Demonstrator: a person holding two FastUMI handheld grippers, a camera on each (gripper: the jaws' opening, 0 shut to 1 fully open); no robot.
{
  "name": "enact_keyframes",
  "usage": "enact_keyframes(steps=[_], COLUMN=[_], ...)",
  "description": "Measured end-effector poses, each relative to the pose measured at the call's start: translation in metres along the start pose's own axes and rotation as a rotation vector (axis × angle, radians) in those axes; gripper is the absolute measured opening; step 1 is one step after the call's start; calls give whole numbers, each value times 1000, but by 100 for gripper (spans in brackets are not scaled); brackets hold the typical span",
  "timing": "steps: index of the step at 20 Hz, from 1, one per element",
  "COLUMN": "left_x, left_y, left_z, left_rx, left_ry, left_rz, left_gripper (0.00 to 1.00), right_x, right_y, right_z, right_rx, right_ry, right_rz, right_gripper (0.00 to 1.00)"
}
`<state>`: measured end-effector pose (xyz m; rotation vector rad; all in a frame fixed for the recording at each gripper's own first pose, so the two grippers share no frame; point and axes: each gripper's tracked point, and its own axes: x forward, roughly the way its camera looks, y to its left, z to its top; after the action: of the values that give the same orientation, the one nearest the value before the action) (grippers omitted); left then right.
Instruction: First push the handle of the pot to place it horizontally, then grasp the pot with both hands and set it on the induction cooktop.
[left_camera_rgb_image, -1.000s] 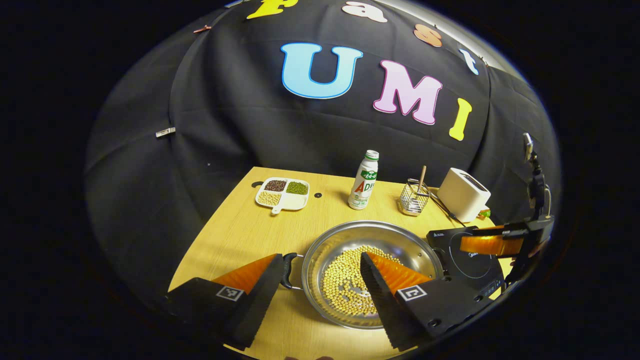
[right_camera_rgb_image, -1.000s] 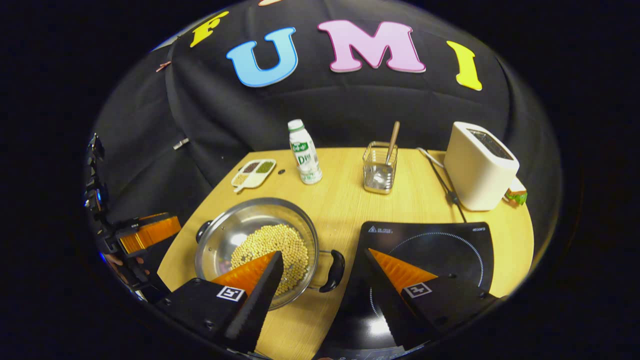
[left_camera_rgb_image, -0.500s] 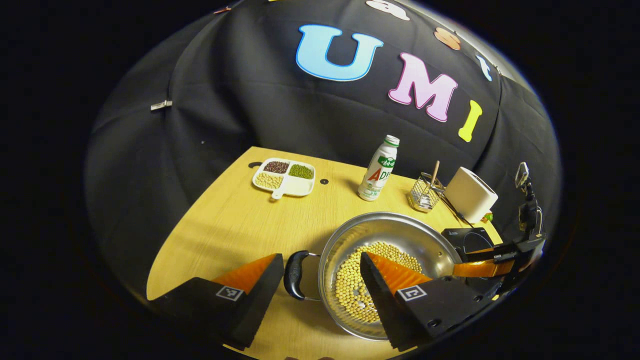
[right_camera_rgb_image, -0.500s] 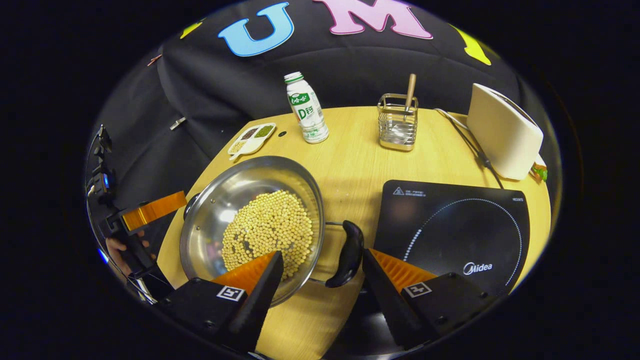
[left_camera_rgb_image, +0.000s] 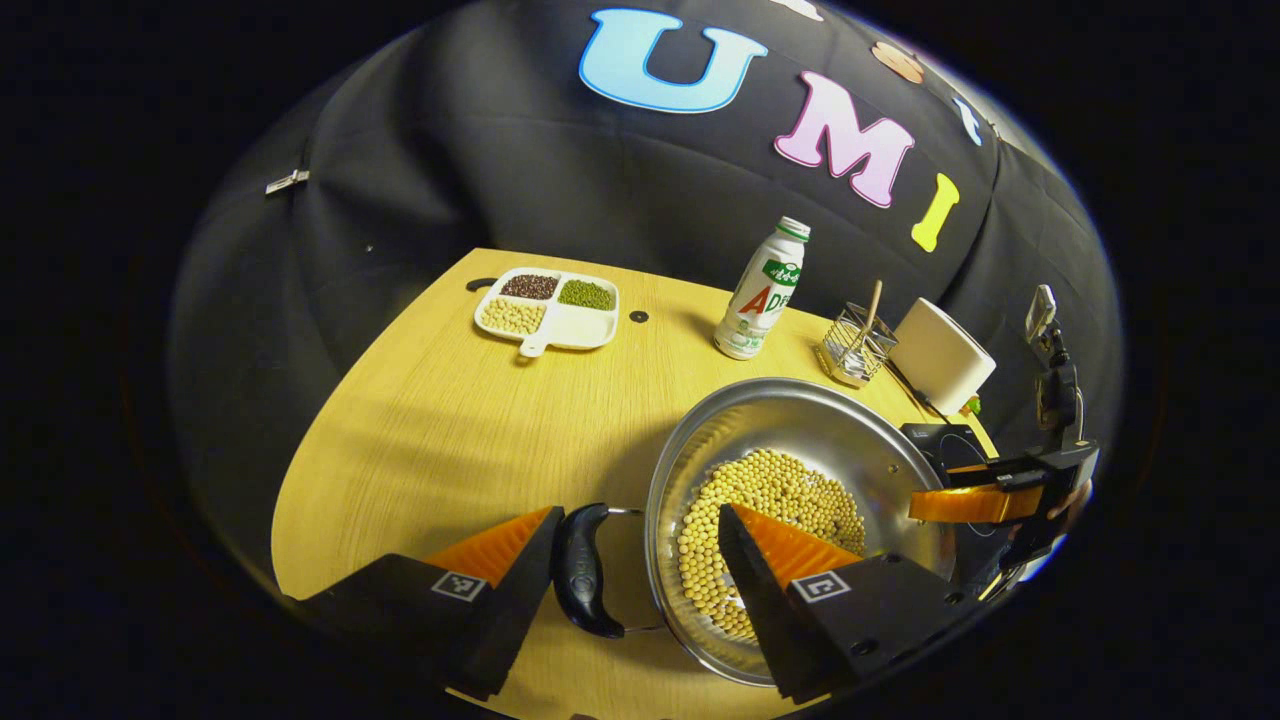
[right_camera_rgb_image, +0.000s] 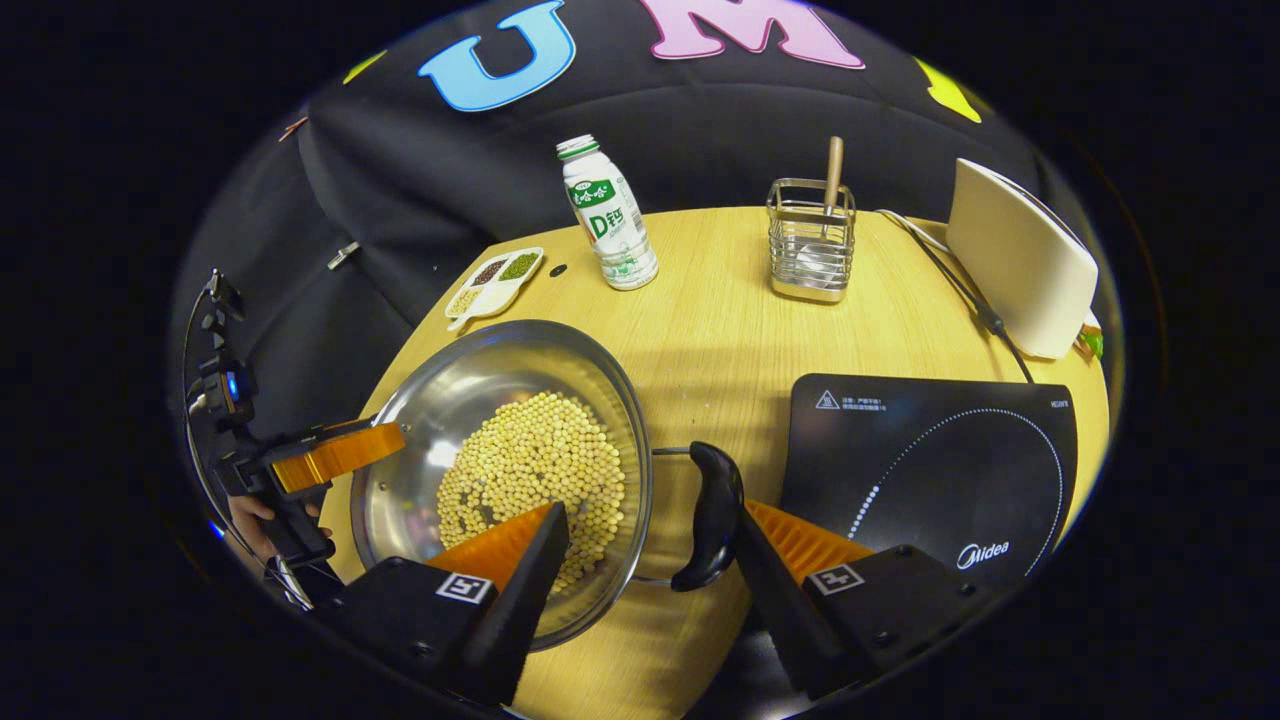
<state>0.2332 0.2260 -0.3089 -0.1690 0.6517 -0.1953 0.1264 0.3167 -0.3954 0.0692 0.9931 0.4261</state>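
A steel pot (left_camera_rgb_image: 790, 420) holding soybeans sits on the wooden table, left of the black induction cooktop (right_camera_rgb_image: 940, 460). In the left gripper view, my left gripper (left_camera_rgb_image: 637, 515) is open, its fingers straddling the pot's black left handle (left_camera_rgb_image: 583, 570) and the near rim. The right gripper view has my right gripper (right_camera_rgb_image: 650, 510) open around the other black handle (right_camera_rgb_image: 712, 515) and the pot (right_camera_rgb_image: 470, 375) rim; that handle lies close against the right finger. Each gripper also appears across the pot in the other's view: the right gripper (left_camera_rgb_image: 985, 500) and the left gripper (right_camera_rgb_image: 335, 455).
At the back of the table stand a white drink bottle (right_camera_rgb_image: 605, 215), a divided dish of beans (left_camera_rgb_image: 548, 310), a wire holder with a wooden utensil (right_camera_rgb_image: 812, 240) and a white toaster (right_camera_rgb_image: 1020, 265) with its cable (right_camera_rgb_image: 965, 290). Bare table lies left of the pot.
Both grippers have come down and in toward the pot. Each black handle now lies between a gripper's open fingers. The pot looks larger and closer in both views.
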Motion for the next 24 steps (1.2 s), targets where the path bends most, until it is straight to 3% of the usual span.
enact_keyframes(steps=[3, 6, 9, 11, 15, 16, 17, 22, 23, 24], left_x=[4, 4, 4, 5, 3, 4, 3, 0, -2, -4], left_y=[8, 15, 17, 19, 21, 20, 20, 18, 16, 14], left_z=[-14, -25, -34, -34, -36, -36, -35, -40, -39, -37], left_rx=[-19, -53, -77, -83, -73, -72, -75, -73, -70, -61], left_ry=[49, 90, 113, 109, 131, 133, 136, 167, 167, 168], left_rz=[-7, -16, -15, -15, -5, 1, 8, 20, 18, 16], left_gripper=[90, 79, 67, 66, 65, 64, 63, 61, 60, 58], right_x=[13, 26, 40, 41, 39, 44, 43, 38, 33, 25], right_y=[-4, 0, -4, -3, 1, 0, 1, 2, 3, 3], right_z=[1, 0, -5, -7, -13, -14, -15, -19, -18, -19], right_rx=[-21, -9, -32, -21, 57, 79, 96, 83, 84, 83], right_ry=[13, 36, 63, 70, 126, 130, 131, 133, 126, 121], right_rz=[-20, -4, -26, -25, -5, -4, 0, -13, -14, -13], right_gripper=[94, 81, 81, 68, 63, 54, 52, 52, 48, 52])
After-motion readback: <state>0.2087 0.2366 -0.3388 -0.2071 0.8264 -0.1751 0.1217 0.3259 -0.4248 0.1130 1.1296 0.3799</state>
